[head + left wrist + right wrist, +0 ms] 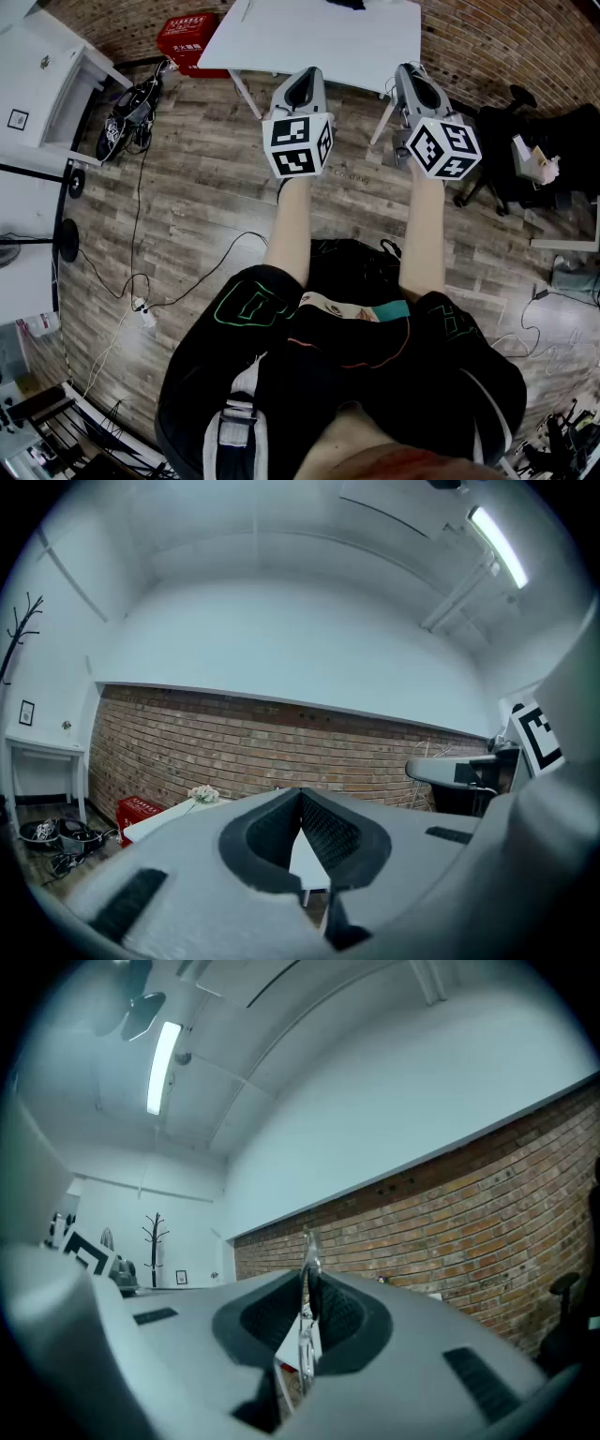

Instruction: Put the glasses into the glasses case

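Looking out past both sets of fingers, I saw the flat white rectangular table [319,37] ahead of the tips and well apart from them, above the brown wood-plank floor [206,206]. The left gripper [300,799], grey plastic with black ribbed pads [330,834], had its jaws drawn together at the tips, with nothing between them.

The right gripper [307,1283] was nipped down on the thin silvery metal glasses [306,1330]. I saw them only edge-on, as a narrow bright strip standing upright between the pads and poking out just past the fingertips. I could not tell whether that strip was an arm or the front of the frame, and I could not make out the lenses.

I found no glasses case in any view.

I judged the glasses light, springy and easily bent, with smooth metal that could slide or twist in a narrow pinch, and lenses that would scratch or crack. A modest squeeze on the frame, close to a hinge and clear of the lenses, seemed the safest hold.
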`<act>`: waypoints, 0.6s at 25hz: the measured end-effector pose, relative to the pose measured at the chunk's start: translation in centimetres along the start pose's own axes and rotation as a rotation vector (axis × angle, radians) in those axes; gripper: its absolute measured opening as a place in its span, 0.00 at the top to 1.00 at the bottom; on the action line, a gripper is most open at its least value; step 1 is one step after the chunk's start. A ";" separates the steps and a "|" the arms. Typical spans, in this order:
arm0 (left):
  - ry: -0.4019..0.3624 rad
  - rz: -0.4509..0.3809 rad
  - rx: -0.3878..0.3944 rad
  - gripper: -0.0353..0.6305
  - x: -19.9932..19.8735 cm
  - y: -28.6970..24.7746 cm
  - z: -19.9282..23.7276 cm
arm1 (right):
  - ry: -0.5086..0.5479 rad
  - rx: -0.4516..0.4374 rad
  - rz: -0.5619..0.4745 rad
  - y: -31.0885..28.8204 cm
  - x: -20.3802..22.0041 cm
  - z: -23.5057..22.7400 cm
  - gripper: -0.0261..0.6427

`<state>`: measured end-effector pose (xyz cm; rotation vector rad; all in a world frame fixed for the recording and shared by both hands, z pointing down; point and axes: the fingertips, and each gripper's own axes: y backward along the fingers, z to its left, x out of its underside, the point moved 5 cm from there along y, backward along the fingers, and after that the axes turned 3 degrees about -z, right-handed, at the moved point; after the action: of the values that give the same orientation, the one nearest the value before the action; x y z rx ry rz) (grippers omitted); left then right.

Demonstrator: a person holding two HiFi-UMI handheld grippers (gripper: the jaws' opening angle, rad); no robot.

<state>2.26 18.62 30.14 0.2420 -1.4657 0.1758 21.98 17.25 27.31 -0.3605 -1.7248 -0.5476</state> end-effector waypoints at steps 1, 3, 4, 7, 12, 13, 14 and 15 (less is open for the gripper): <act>-0.002 -0.001 0.002 0.95 0.0 -0.1 -0.1 | 0.001 -0.002 0.003 -0.1 0.0 -0.1 0.91; -0.007 -0.001 0.005 0.95 -0.1 -0.1 -0.2 | 0.005 -0.005 0.008 -0.2 0.0 -0.2 0.91; -0.008 0.000 0.005 0.95 -0.2 -0.2 -0.3 | 0.007 -0.007 0.009 -0.2 0.0 -0.2 0.91; -0.013 0.001 0.000 0.95 -0.4 -0.1 -0.4 | 0.005 -0.001 0.002 -0.2 -0.2 -0.4 0.91; -0.022 -0.006 -0.007 0.95 -0.9 -0.1 -0.1 | -0.007 0.001 -0.007 -0.6 -0.5 -0.5 0.91; -0.022 -0.007 -0.010 0.95 -0.9 -0.1 -0.1 | -0.007 -0.001 -0.007 -0.7 -0.5 -0.6 0.91; -0.023 -0.008 -0.013 0.95 -0.8 0.0 0.0 | -0.008 -0.002 -0.007 -0.7 -0.5 -0.6 0.91; -0.022 -0.009 -0.015 0.95 -0.9 0.1 0.2 | -0.008 -0.002 -0.008 -0.7 -0.5 -0.6 0.91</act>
<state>2.01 18.66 29.30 0.2388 -1.4873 0.1551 22.24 16.37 26.80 -0.3579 -1.7346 -0.5538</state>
